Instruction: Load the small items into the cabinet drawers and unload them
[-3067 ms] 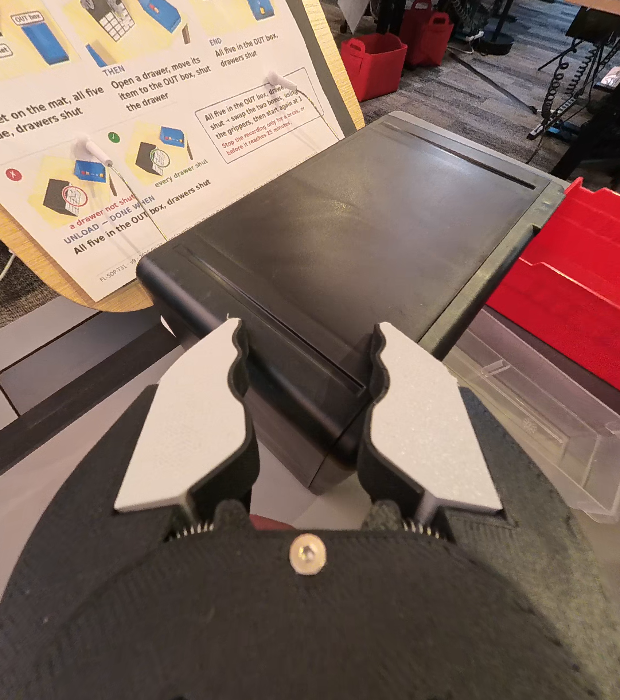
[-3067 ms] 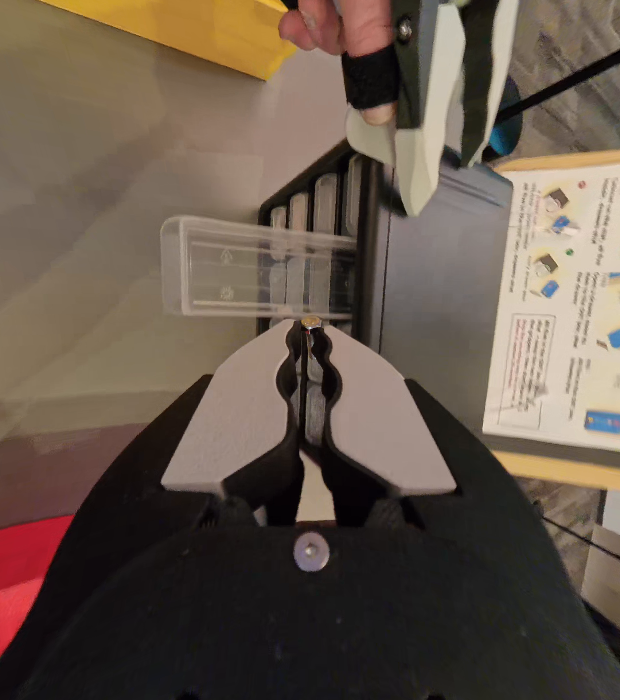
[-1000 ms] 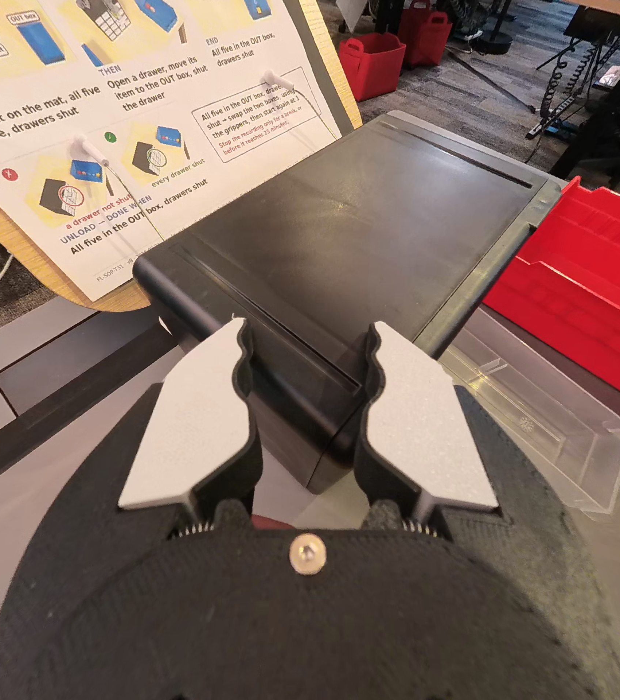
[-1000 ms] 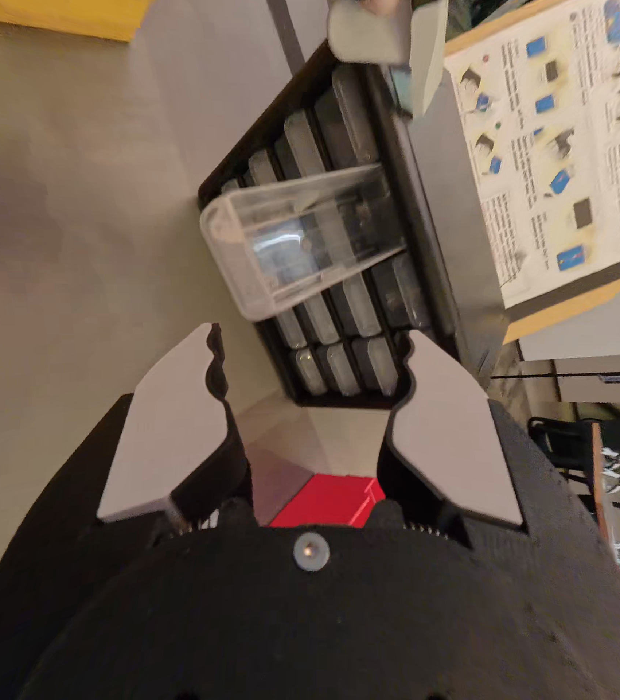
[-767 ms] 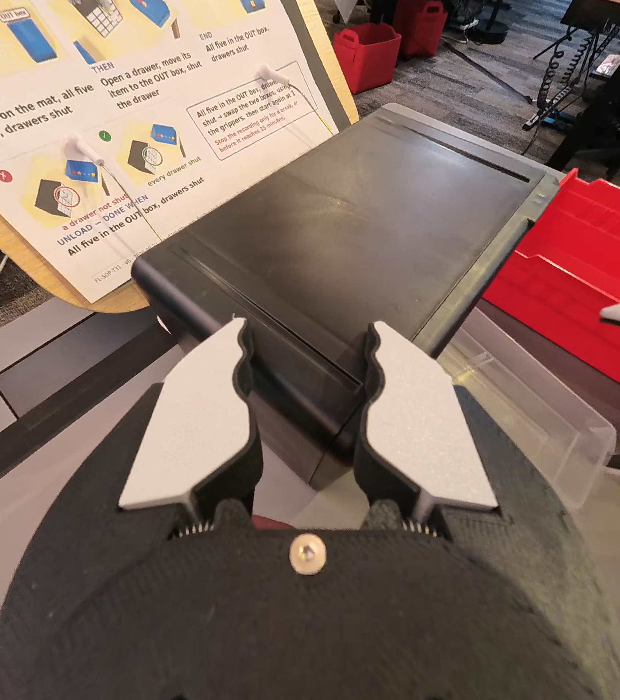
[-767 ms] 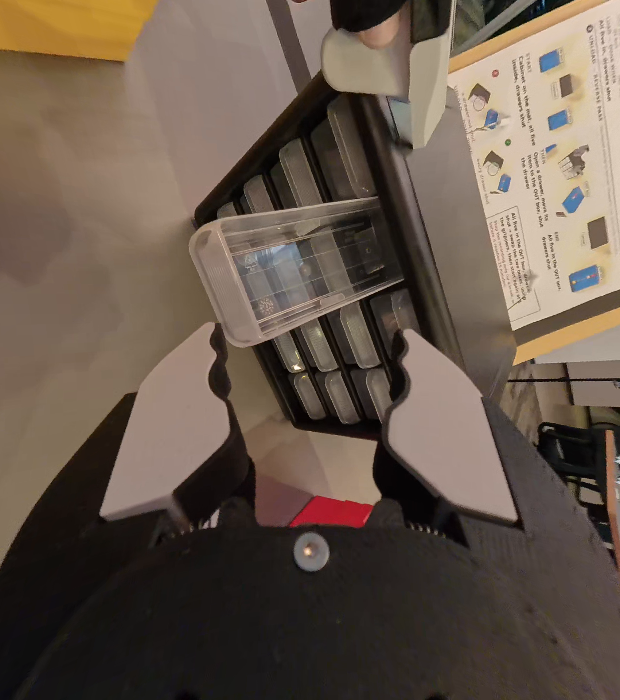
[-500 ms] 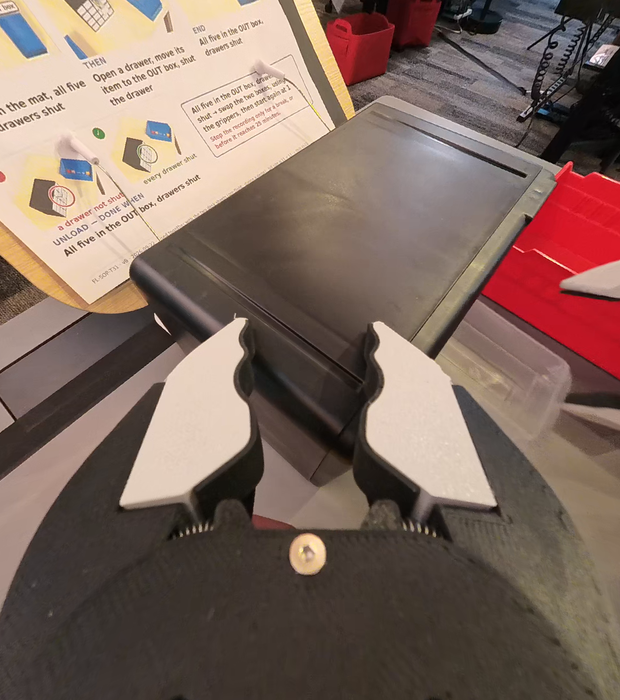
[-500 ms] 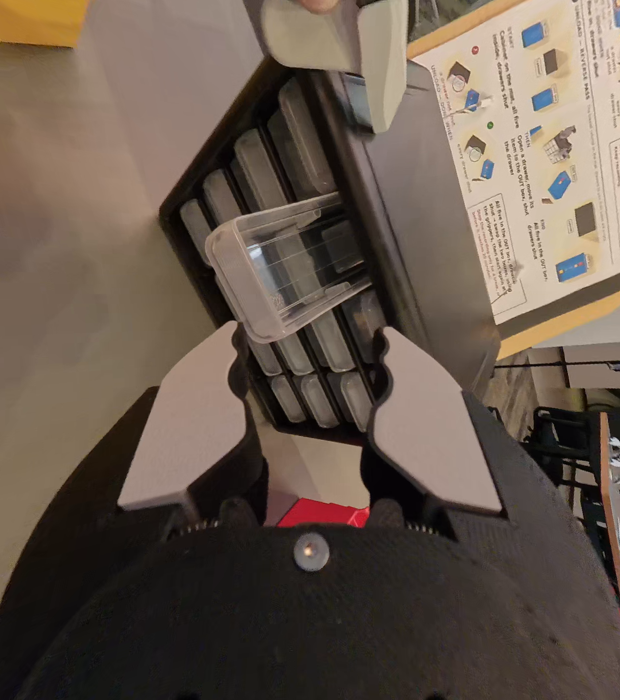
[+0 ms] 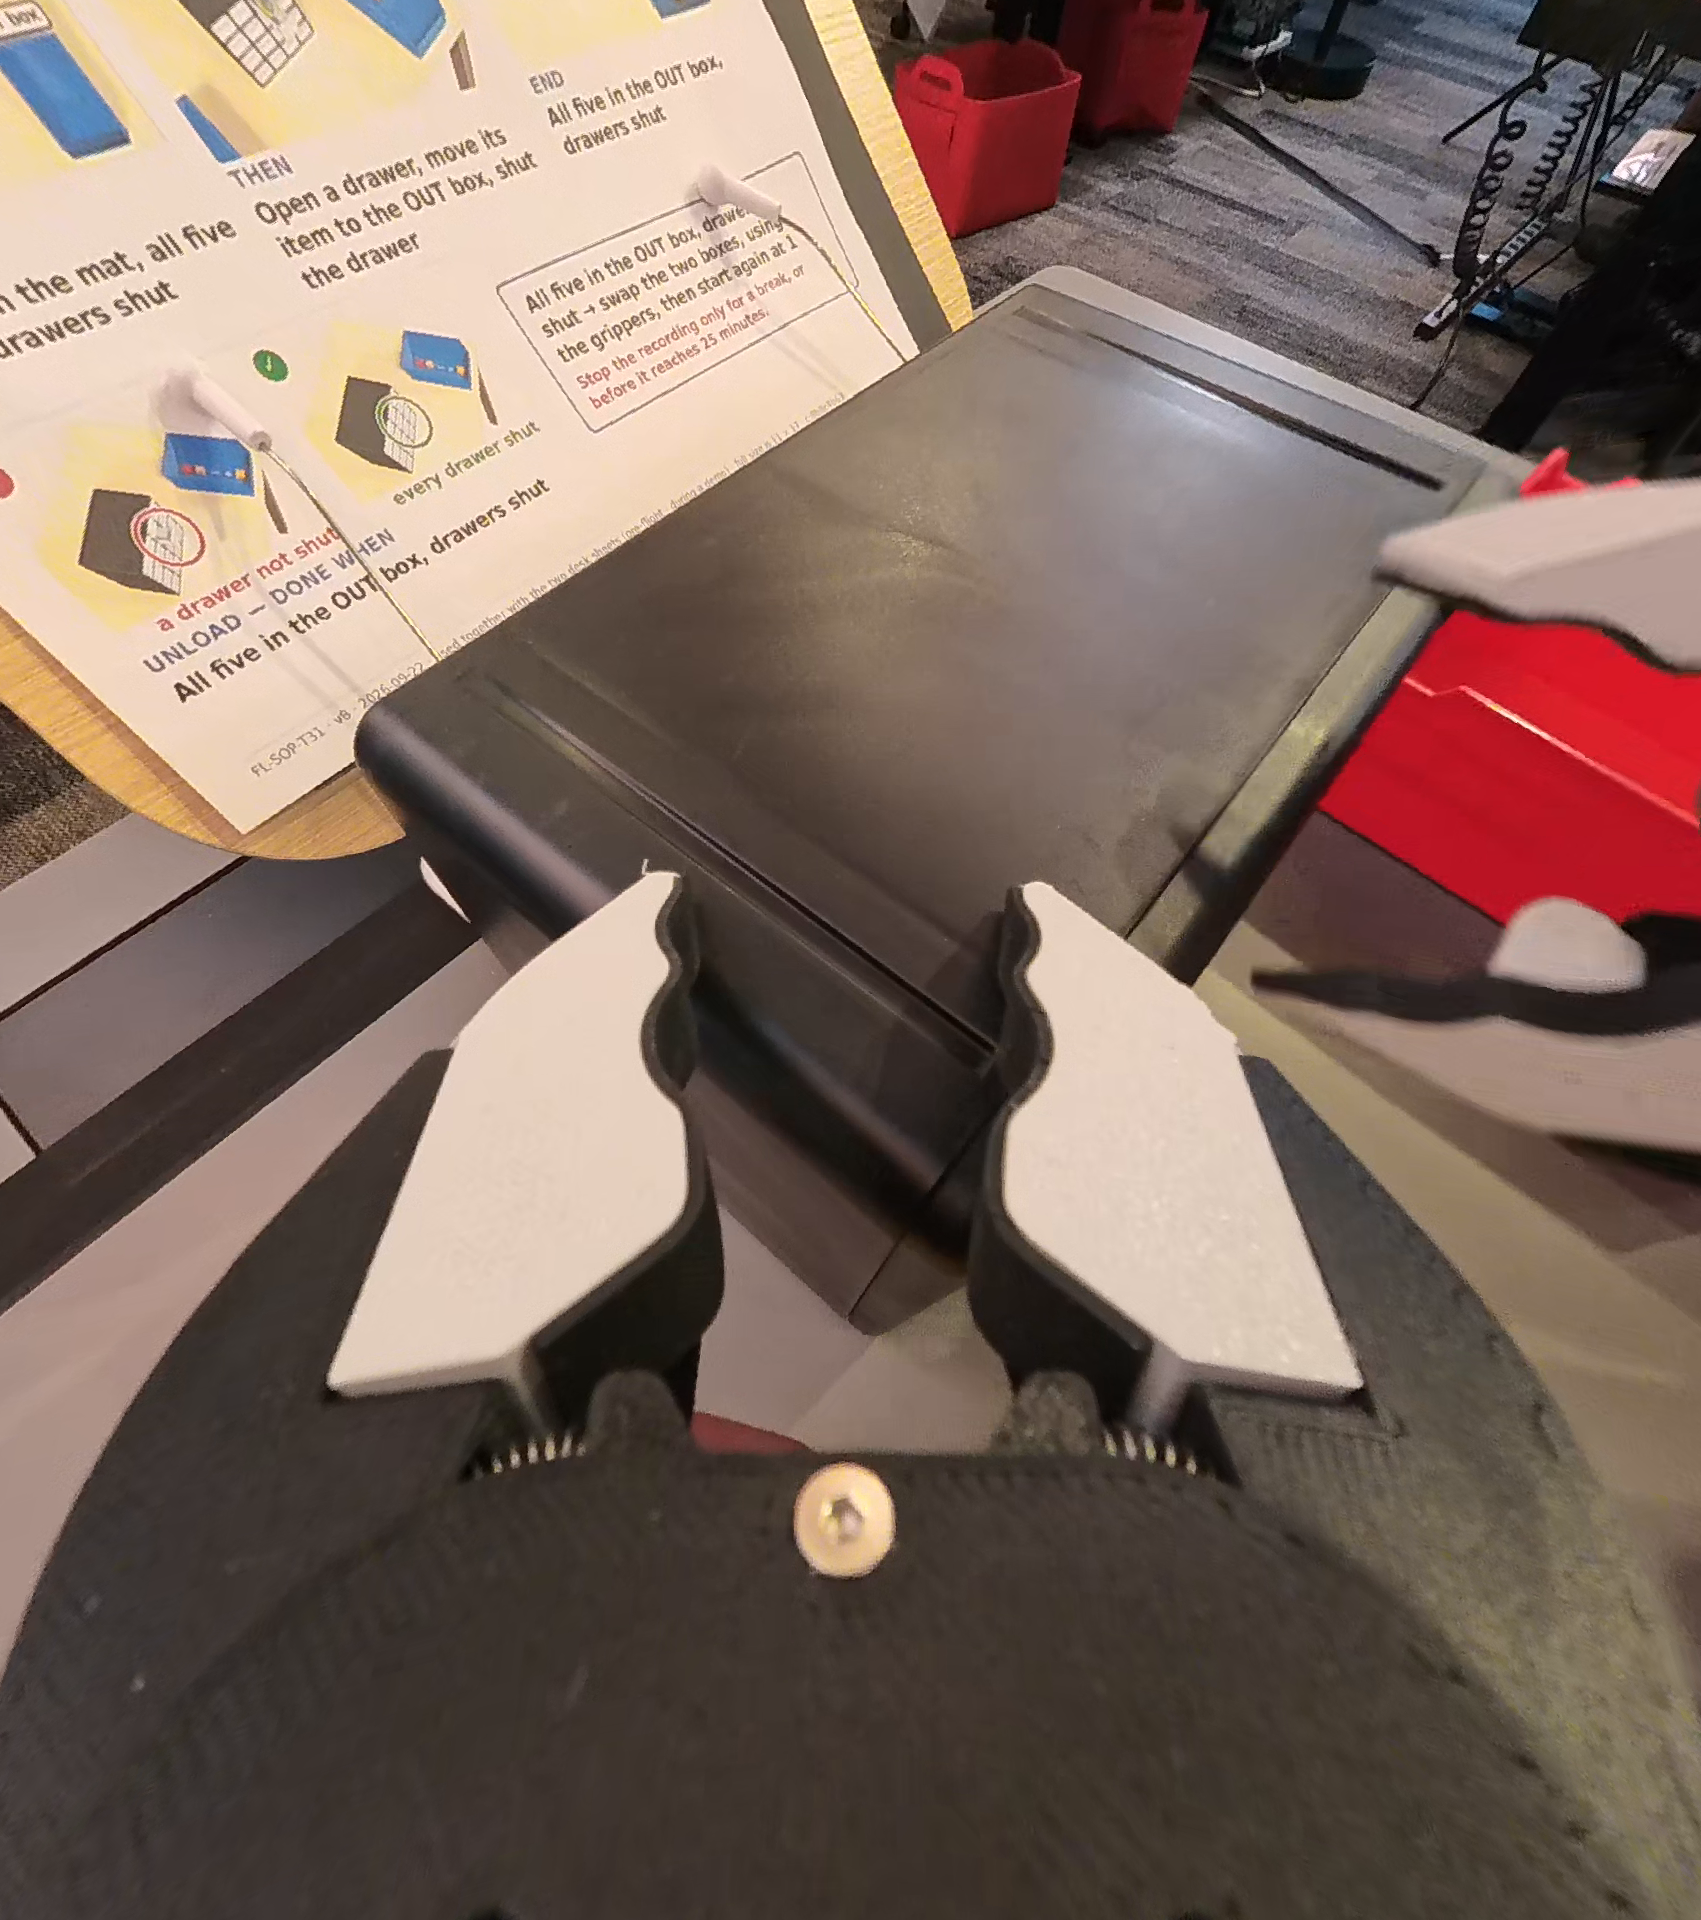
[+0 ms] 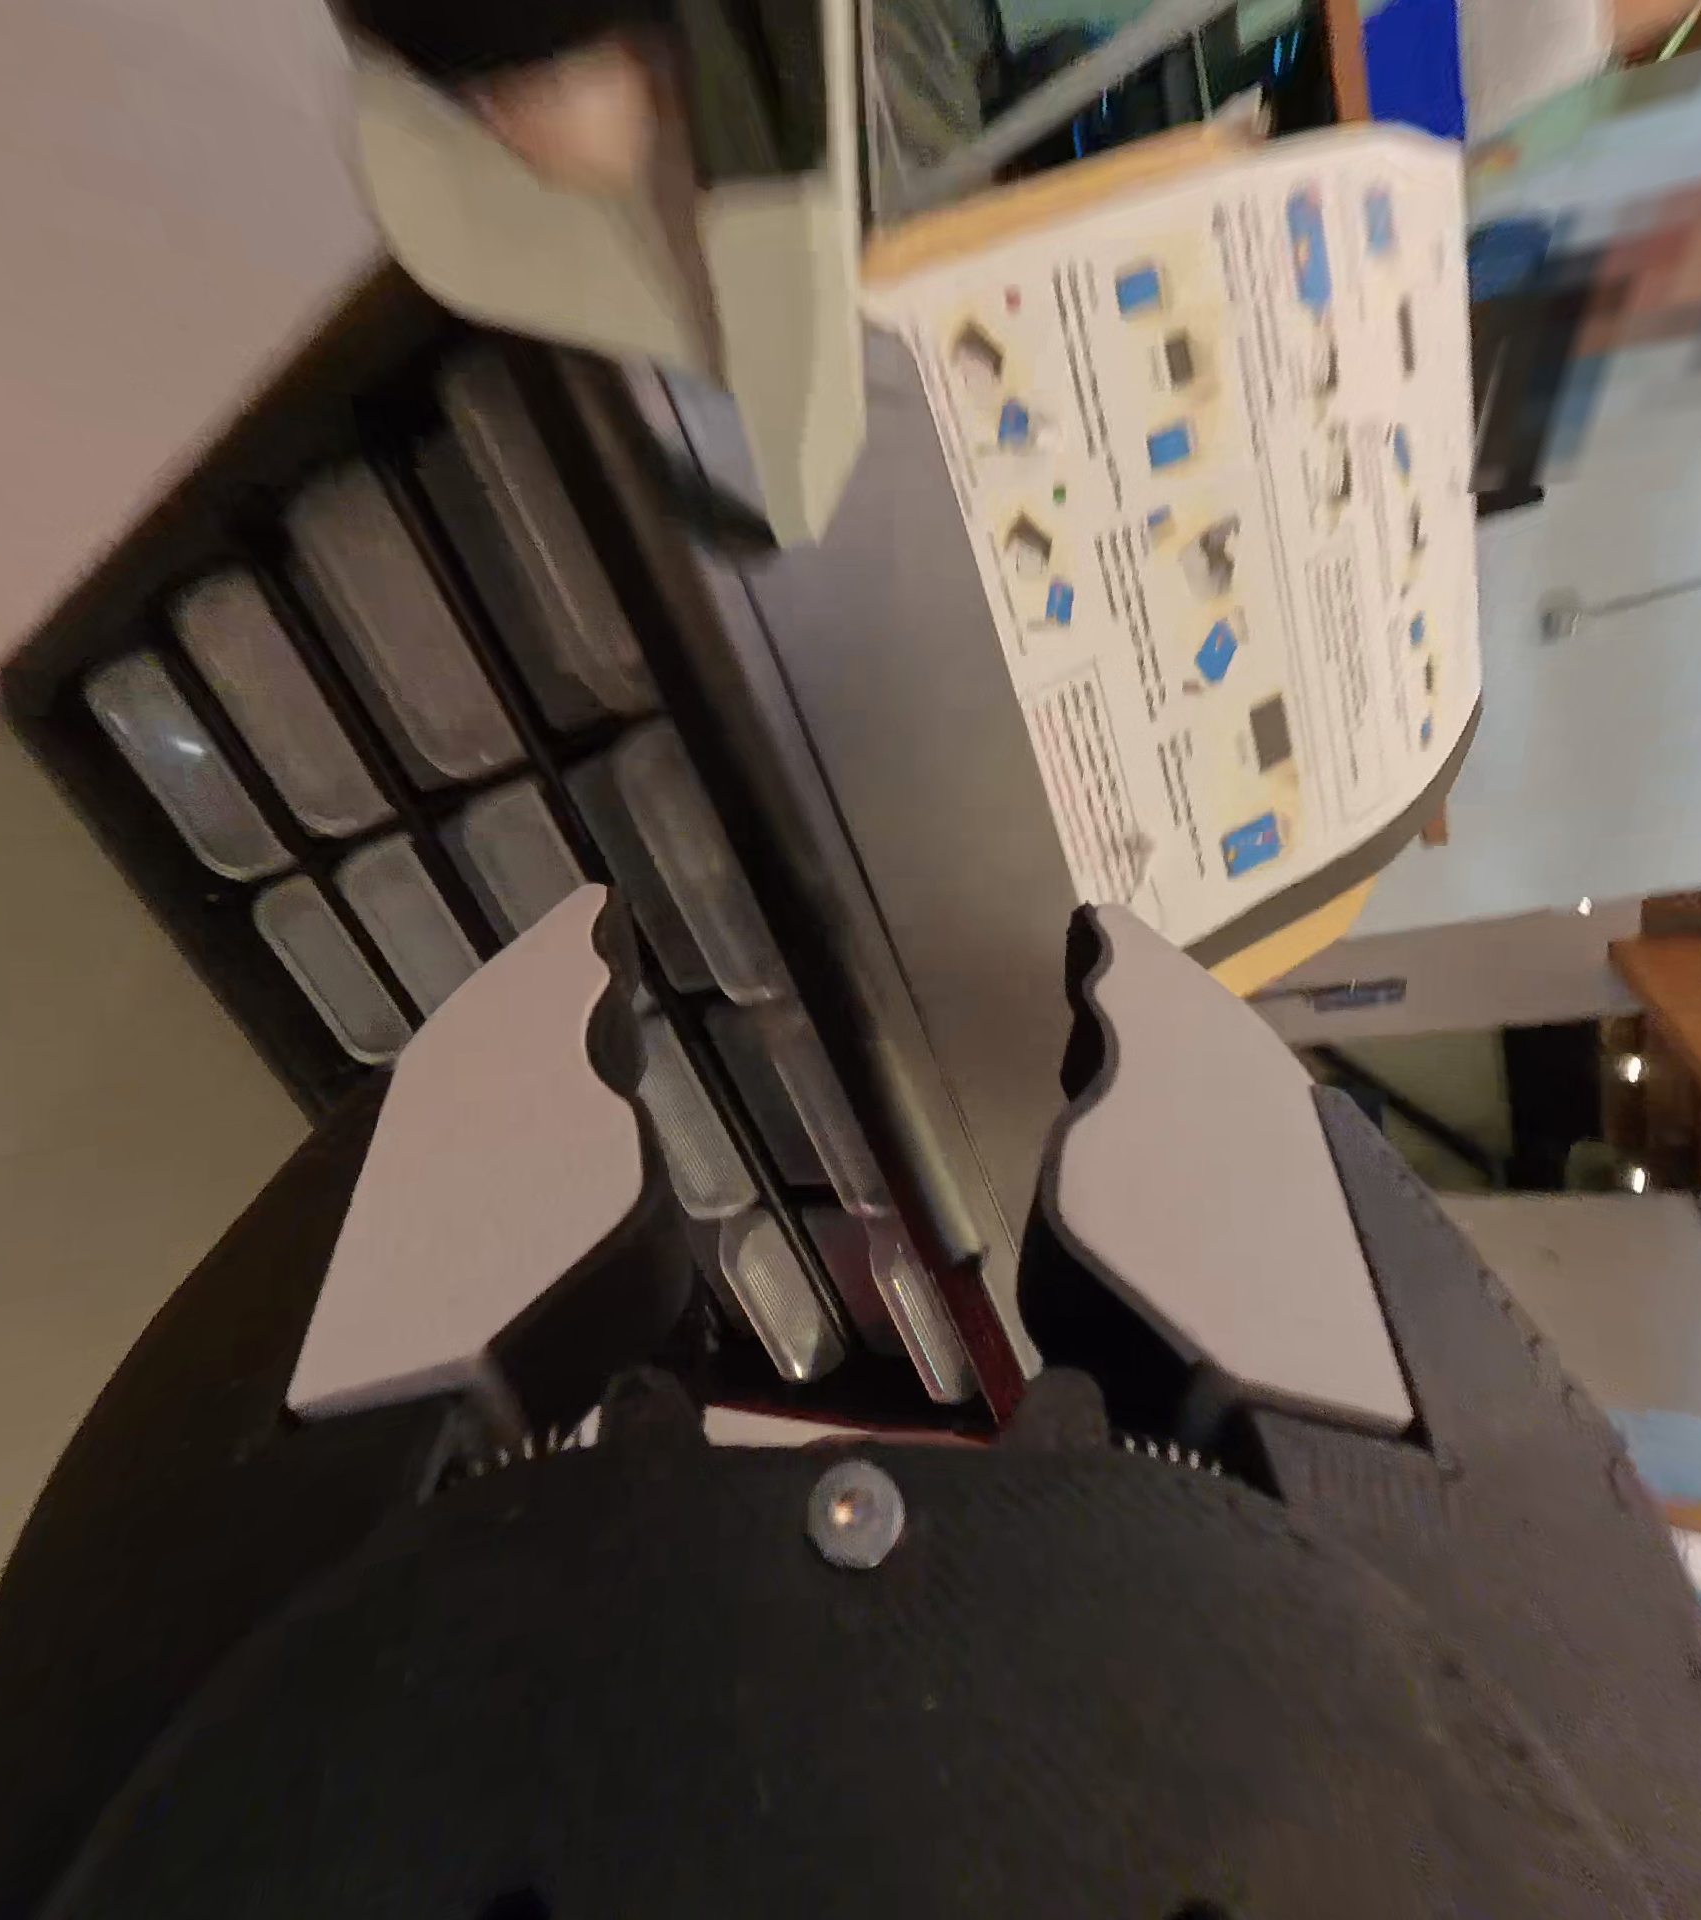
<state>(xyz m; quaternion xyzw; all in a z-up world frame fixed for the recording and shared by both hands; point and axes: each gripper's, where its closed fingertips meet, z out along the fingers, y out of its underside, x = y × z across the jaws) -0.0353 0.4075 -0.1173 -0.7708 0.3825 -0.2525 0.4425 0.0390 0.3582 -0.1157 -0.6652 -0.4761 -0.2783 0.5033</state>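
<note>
Right now the left gripper [image 9: 841,971] is hovering at the near back corner of the black drawer cabinet [image 9: 981,623], jaws parted around that corner edge without visibly pinching it, so it is gripping nothing. Over at the cabinet's front face, the right gripper [image 10: 841,997] is sitting close against the grid of clear drawers [image 10: 389,665], jaws spread wide and empty, straddling the cabinet's top front edge. All drawer fronts showing in that blurred view appear flush with the cabinet, though the smear makes this hard to confirm. No small item is showing in either view; whether any are lying inside the drawers cannot be told. A red bin [image 9: 1552,769] is lying beyond the cabinet's far side, and an instruction sheet [image 9: 306,343] on a wooden board is leaning behind the cabinet. The risk, as I judge it, is the right gripper closing on the cabinet's frame instead of a drawer lip, or a fast, off-centre pull skidding the cabinet, since the left gripper is not clamping it firmly.
</note>
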